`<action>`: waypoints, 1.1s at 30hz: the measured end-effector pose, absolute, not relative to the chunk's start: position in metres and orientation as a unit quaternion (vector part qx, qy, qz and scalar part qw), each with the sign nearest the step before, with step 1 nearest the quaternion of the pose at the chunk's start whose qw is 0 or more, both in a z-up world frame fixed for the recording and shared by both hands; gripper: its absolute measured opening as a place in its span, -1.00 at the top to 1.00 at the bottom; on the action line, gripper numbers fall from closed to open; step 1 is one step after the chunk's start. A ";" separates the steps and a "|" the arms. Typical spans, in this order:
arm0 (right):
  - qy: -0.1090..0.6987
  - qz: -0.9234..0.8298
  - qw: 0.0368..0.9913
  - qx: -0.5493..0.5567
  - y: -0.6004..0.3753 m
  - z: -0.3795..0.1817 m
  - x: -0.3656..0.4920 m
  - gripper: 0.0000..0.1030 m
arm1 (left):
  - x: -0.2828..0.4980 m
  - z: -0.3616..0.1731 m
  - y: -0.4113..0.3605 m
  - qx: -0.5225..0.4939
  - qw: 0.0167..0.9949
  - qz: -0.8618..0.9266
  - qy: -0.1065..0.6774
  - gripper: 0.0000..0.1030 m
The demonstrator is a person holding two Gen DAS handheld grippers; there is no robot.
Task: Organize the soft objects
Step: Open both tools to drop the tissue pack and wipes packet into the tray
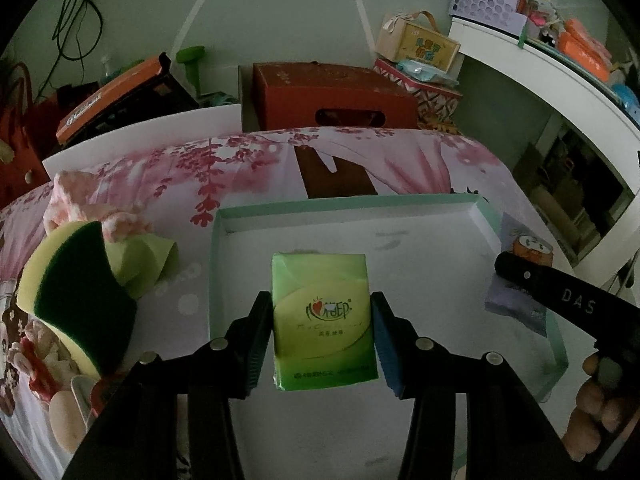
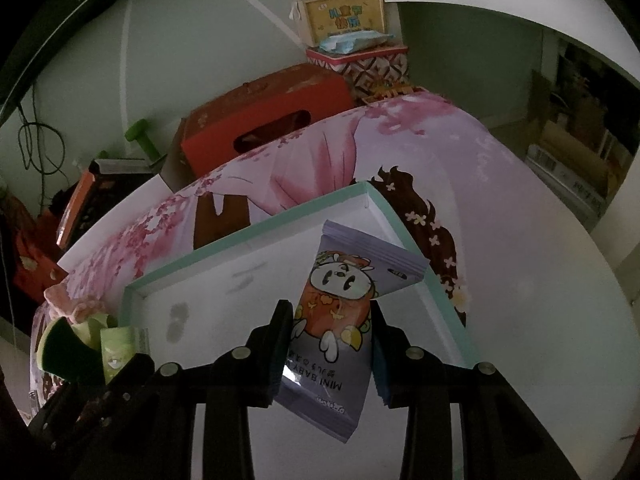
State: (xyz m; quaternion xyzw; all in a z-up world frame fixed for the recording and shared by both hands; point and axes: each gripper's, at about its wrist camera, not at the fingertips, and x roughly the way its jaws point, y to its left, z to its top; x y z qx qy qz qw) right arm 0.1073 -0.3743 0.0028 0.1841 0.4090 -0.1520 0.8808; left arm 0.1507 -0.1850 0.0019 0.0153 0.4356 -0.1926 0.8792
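My left gripper (image 1: 323,320) is shut on a green tissue pack (image 1: 324,320) and holds it over the white tray with a mint rim (image 1: 348,202). My right gripper (image 2: 332,328) is shut on a purple cartoon wipes pack (image 2: 340,312) above the same tray (image 2: 248,232). In the left wrist view the right gripper (image 1: 560,292) and the purple pack (image 1: 520,280) show at the tray's right edge. A yellow-green sponge (image 1: 76,296), a light green cloth (image 1: 148,260) and a pink fluffy cloth (image 1: 80,204) lie left of the tray.
The tray sits on a floral pink tablecloth (image 1: 400,160). Behind the table stand a red box (image 1: 332,96), an orange-black box (image 1: 112,100) and stacked gift boxes (image 1: 420,60). A white shelf (image 1: 560,80) curves at the right.
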 end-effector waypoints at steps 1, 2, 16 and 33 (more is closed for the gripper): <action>0.409 -0.152 0.881 0.184 -0.374 0.003 0.107 0.22 | 0.151 0.002 -0.185 0.015 0.879 -0.193 0.436 0.03; 0.408 -0.153 0.881 0.184 -0.375 0.003 0.107 0.21 | 0.151 0.002 -0.185 0.016 0.879 -0.192 0.436 0.02; 0.400 -0.163 0.885 0.177 -0.376 0.007 0.103 -0.53 | 0.153 0.008 -0.178 0.001 0.882 -0.180 0.436 -0.88; 0.380 -0.183 0.890 0.172 -0.379 0.011 0.098 -1.00 | 0.149 0.018 -0.172 -0.007 0.891 -0.174 0.420 -0.95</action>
